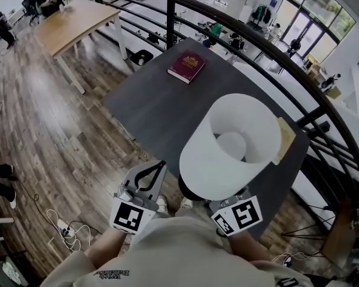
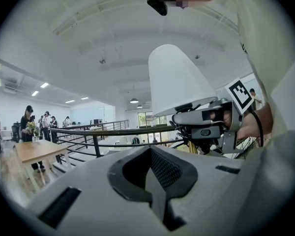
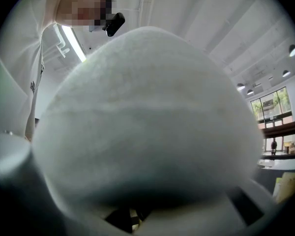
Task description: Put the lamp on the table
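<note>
Head view looks down on a dark table (image 1: 155, 109) spreading ahead of and below both claws. A maroon book (image 1: 186, 66) lies at its far end, and a black railing (image 1: 227, 26) curves beyond. The right claw (image 3: 132, 215) is clamped on the lamp (image 1: 230, 145) beneath its white shade, holding it up at the table's near edge. The left claw (image 1: 160, 165), just beside it, is closed and empty over wood floor (image 1: 54, 124).

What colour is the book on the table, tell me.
Maroon book with gold ornament; head view shows it best.
</note>
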